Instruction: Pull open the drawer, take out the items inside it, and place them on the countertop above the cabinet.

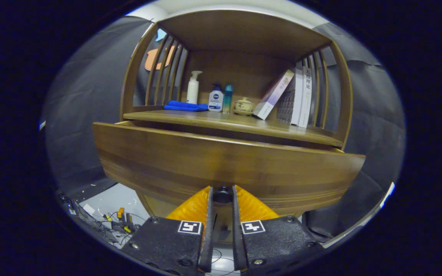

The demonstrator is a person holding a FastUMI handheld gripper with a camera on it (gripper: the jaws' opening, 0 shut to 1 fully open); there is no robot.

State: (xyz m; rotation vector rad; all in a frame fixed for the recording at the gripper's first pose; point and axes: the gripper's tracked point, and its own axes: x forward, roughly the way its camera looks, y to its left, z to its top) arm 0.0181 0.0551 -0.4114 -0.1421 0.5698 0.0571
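Note:
A wooden cabinet fills the view, and its drawer front point(221, 165) stands pulled out a little from under the countertop point(228, 124). A small dark round knob point(222, 194) sits low on the drawer front. My gripper point(222, 196) is shut on this knob, one finger pressing each side. The drawer's inside is hidden behind its front panel.
On the countertop stand a white pump bottle point(193, 88), a folded blue cloth point(185, 106), a white-and-blue bottle point(216, 98), a teal bottle point(227, 98), a small lidded pot point(243, 105) and leaning books point(290, 97). Cables and clutter point(109, 220) lie on the floor below left.

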